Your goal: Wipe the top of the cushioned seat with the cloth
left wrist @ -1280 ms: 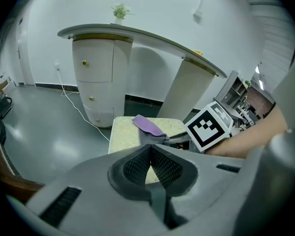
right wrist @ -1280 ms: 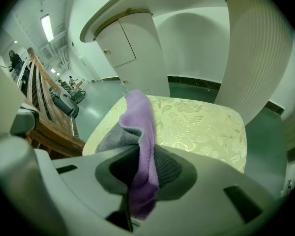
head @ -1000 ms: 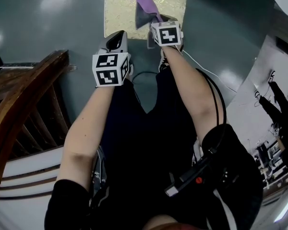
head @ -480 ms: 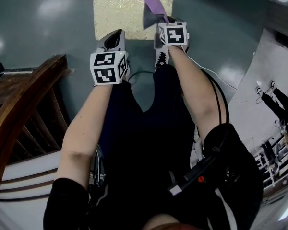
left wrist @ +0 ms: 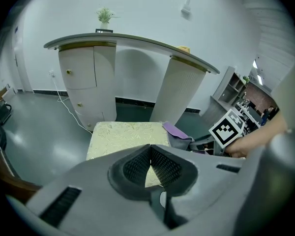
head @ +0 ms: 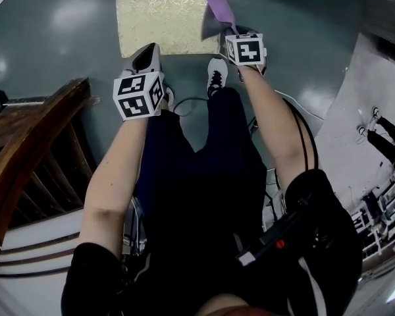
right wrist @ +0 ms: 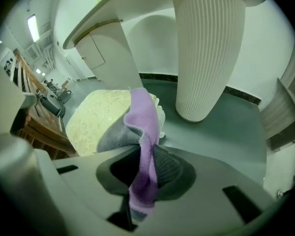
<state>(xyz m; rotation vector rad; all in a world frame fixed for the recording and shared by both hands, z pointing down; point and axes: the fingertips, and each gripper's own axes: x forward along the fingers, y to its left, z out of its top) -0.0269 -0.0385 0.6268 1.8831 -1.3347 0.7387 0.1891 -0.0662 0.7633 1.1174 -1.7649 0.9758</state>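
left tongs (head: 149, 51): jaws together, nothing between, pointing far | right tongs (head: 229, 33): jaws clamped on cloth (right wrist: 142, 117), a bit farther out than left | left forearm (head: 115, 170): bare, stretched forward and down | right forearm (head: 270, 124): bare, stretched forward, angled in toward the left | tongs well apart, marker cubes facing up

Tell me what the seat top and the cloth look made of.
Cushioned seat: woven upholstery fabric, pale gold, probably brocade, judging by its patterned, faintly shiny surface. Cloth: soft napped textile, likely microfibre, purple with grey; it looks matte and folds limply.
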